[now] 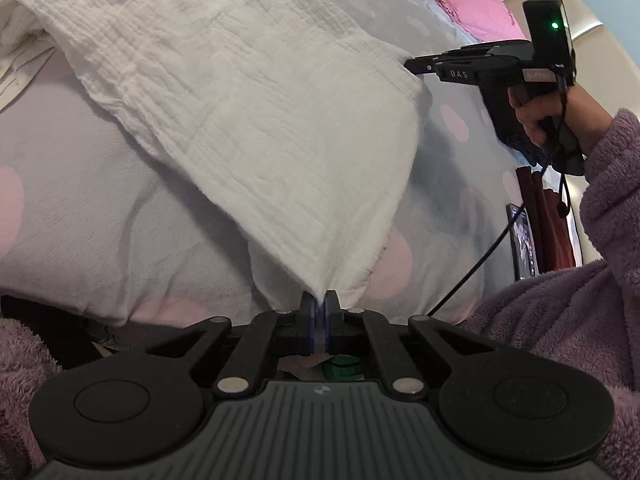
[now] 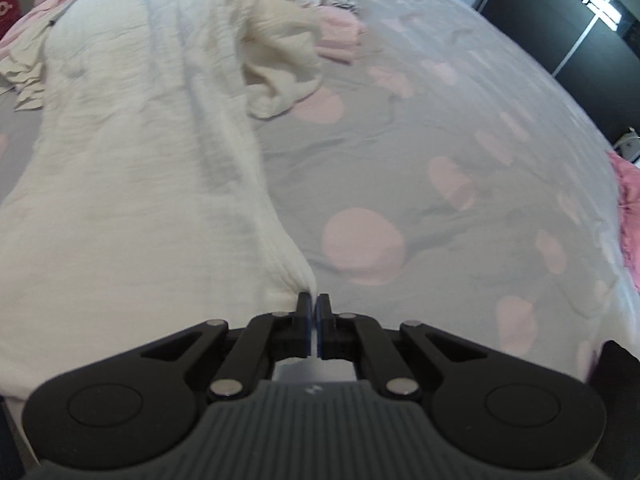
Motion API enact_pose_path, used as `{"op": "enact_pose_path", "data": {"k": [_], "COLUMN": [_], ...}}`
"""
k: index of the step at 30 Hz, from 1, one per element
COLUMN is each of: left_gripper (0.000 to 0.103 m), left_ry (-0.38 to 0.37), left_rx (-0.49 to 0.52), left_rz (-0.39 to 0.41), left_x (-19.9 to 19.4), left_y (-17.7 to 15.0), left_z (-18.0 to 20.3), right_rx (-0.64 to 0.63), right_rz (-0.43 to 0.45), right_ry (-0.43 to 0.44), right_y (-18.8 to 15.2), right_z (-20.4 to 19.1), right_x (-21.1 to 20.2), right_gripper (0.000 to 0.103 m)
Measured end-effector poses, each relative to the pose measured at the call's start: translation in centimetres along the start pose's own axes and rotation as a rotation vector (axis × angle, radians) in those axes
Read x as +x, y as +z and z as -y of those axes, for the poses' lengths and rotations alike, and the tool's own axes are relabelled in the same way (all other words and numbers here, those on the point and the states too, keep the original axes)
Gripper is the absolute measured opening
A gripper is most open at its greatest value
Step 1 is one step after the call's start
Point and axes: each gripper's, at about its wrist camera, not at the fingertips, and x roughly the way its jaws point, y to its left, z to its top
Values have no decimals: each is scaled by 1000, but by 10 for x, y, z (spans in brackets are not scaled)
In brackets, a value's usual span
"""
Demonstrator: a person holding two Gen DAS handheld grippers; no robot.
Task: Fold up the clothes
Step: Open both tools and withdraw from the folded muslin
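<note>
On the grey bedspread [image 2: 440,128] with pink spots lay the white crinkled garment [image 1: 248,120], one end raised by both tools. Left gripper [image 1: 319,308] was clamped on a near corner of the cloth; right gripper [image 2: 313,307] was likewise pinched shut on the adjacent corner — the fabric bunched at each set of pads. Further clothes [image 2: 280,76] lay heaped at the far end. Risk, as judged: each hold took only a thin edge, so uneven pulling could slip a corner free — or drag the far end into the heap, skewing the fold.
</note>
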Motion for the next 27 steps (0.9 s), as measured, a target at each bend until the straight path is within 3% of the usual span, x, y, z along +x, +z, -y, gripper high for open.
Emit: {"op": "enact_pose_path", "data": {"k": [7, 9, 11, 12, 19, 22, 27], "left_gripper": [3, 9, 16, 17, 23, 24, 25], "left_ry": [-32, -38, -40, -40, -74, -75, -52], "left_rx": [-25, -19, -17, -20, -37, -32, -15], "left_rz": [14, 5, -3, -4, 11, 10, 13], "left_x": [3, 4, 5, 6, 11, 12, 11], "left_y": [2, 2, 1, 1, 4, 5, 7], "left_z": [-4, -3, -2, -3, -2, -1, 4], "right_rx": [13, 26, 51, 59, -11, -41, 30], "right_rz": [-56, -49, -32, -22, 13, 7, -20], "right_ry": [58, 56, 43, 44, 161, 154, 183], "right_y": [-4, -6, -7, -8, -12, -16, -25], "right_z": [2, 5, 10, 12, 7, 2, 5], "right_x": [16, 15, 8, 4, -24, -26, -6], "right_gripper": [4, 7, 21, 23, 25, 27, 27]}}
